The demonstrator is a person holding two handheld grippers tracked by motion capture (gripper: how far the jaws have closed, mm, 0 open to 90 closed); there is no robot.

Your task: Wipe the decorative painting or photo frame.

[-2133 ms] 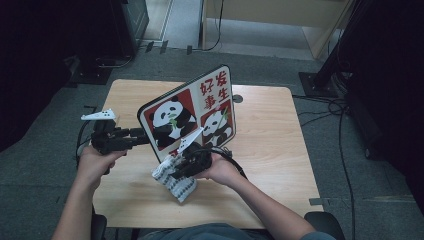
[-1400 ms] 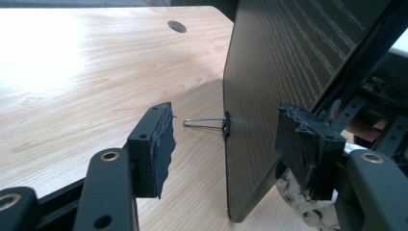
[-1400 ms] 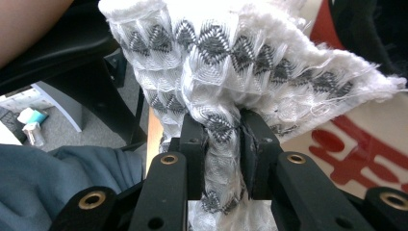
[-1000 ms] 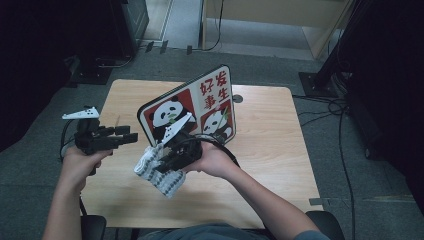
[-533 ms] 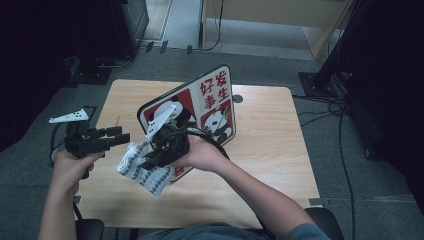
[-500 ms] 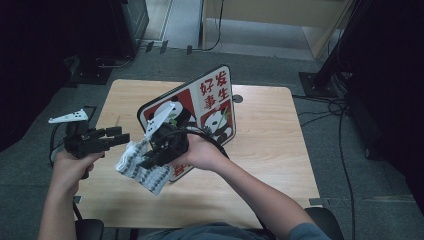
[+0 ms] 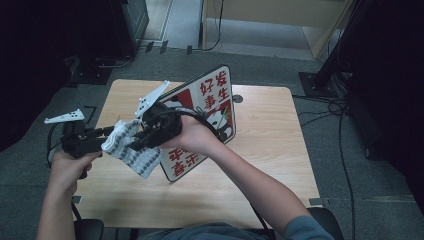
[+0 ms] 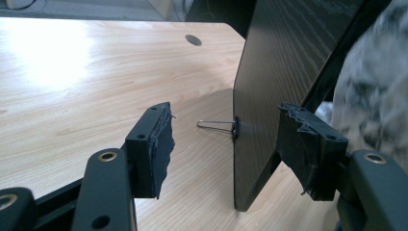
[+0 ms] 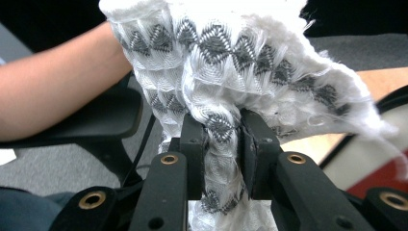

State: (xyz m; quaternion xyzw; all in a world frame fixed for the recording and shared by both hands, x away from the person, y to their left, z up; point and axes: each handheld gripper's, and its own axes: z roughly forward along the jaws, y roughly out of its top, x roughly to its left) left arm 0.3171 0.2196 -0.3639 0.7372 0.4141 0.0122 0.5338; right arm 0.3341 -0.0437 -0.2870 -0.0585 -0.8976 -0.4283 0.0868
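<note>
Right gripper (image 9: 222, 144): clamped on a bunched fold of the white cloth (image 9: 240, 62), jaws pinching it tight.
Cloth: hung from that grip above the table (image 7: 280, 150), patterned with grey triangles, just beside the left gripper (image 7: 92, 137).
Left gripper: jaws stood apart, nothing pressed between them; the cloth lay off its right jaw.
Panda board (image 7: 210, 107): propped tilted on the table, its dark back edge between the left jaws' line of sight.
Binder clip (image 8: 226, 126): fixed to the board's edge.
</note>
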